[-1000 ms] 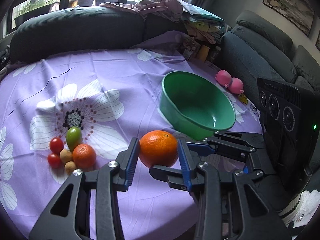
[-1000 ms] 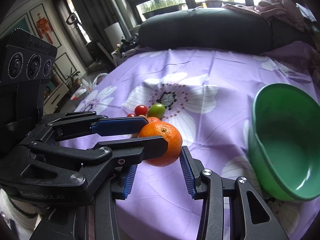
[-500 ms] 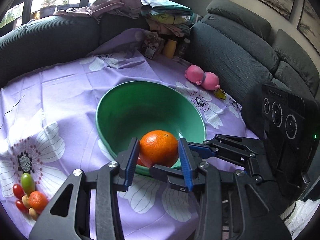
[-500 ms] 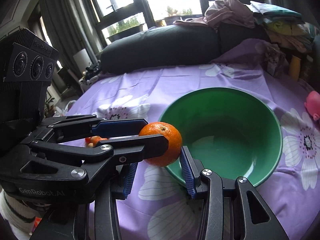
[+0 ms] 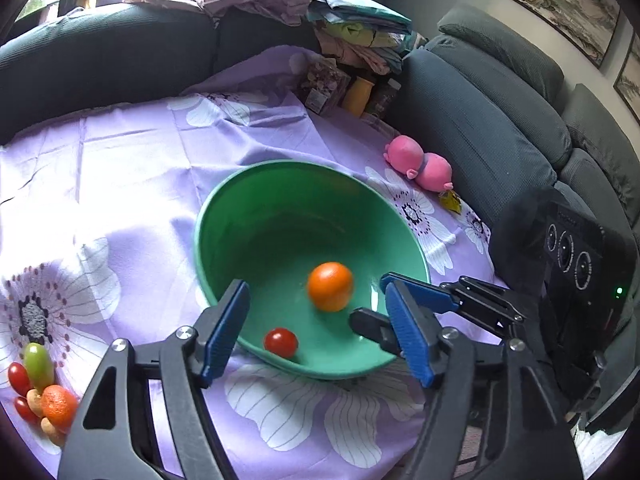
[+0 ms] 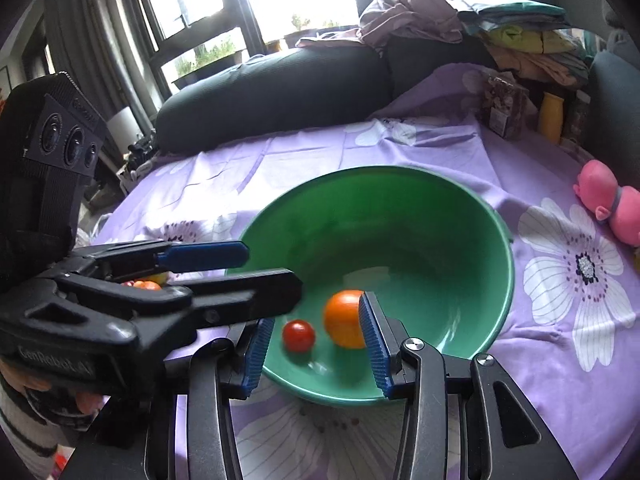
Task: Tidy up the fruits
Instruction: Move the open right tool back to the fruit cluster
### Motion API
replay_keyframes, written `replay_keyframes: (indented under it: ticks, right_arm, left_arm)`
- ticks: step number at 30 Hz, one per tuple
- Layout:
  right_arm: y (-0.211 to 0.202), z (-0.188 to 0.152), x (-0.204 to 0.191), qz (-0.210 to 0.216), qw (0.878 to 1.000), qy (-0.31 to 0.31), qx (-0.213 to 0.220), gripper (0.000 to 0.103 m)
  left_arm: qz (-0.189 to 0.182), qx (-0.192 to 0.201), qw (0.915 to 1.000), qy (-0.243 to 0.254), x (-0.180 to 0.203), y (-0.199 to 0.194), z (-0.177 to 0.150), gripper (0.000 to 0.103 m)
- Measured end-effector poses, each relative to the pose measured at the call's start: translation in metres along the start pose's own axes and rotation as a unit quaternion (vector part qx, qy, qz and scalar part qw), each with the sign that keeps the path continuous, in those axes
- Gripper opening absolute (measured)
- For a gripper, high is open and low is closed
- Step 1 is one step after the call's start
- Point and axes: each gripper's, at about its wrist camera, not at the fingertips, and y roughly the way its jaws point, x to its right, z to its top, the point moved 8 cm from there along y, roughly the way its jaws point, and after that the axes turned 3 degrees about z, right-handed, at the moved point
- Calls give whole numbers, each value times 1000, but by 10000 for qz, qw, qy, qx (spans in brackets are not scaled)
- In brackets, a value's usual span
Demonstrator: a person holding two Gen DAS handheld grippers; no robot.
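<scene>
A: Where is the orange [image 5: 330, 286] at this instant?

B: Inside the green bowl [image 5: 280, 176], just ahead of the left gripper [image 5: 316, 328] and between the lines of its 2 fingers [image 5: 226, 322]. Those fingers have just been opening and now stand wide apart, with nothing pressed between the pads. The fruit looks blurred, so I judge it is dropping or rolling on the bowl floor.

A: And the right gripper [image 6: 318, 344]?

B: Its fingers are partly apart and empty. In its own view the orange [image 6: 345, 319] shows just past its right finger, and a cherry tomato [image 6: 299, 335] lies in the bowl [image 6: 502, 280] ahead of the gap. Both fruits are beyond the tips, neither touched.

A: What is left to sort?

B: A small heap [image 5: 36, 384] far to the left of the left fingers, on the desk [image 5: 132, 152] with its purple flowered cloth: 1 green fruit, red tomatoes, an orange and some pale little ones (the count is hard to read).

A: How would you take them?

B: My judgement: the orange is firm and light, its skin a bit slick, so pinch across its widest part. The tomatoes are thin-skinned and roll easily, so close gently across the middle. The round fruits touch each other, and nudging 1 may scatter the rest.
</scene>
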Motion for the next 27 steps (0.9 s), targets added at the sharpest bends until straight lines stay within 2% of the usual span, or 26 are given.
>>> replay_keyframes:
  ticks: [2,7,11,15,18,22,27]
  right_arm:
    - [-5,1,5,-1,9999,116,64,44]
    - [-17,3,6,215,9991,288,211,44]
    - [-20,5,-9,433,9986,192,227,44]
    - [-19,6,-35,670,9975,-130,178,44]
    - [-13,3,-56,872,9954,-380,81,44]
    - [0,-7,-88,1142,9909,-686,-205,44]
    - [22,-24,-125,1355,9834,-1060,-582,44]
  left_arm:
    - [136,169,9997,-84,-14,-19,2,75]
    - [877,513,9939,-421,-64,-69,-10,77]
    - [1377,668,9833,-987,-109,-108,-34,77]
    - [1693,702,9707,-1553,-146,-136,-66,77]
    - [1779,625,9655,-1798,-160,-145,-90,77]
    - [1691,563,9627,-2036,-165,-147,-113,77]
    - [1480,512,9659,-2063,-163,-138,-129,77]
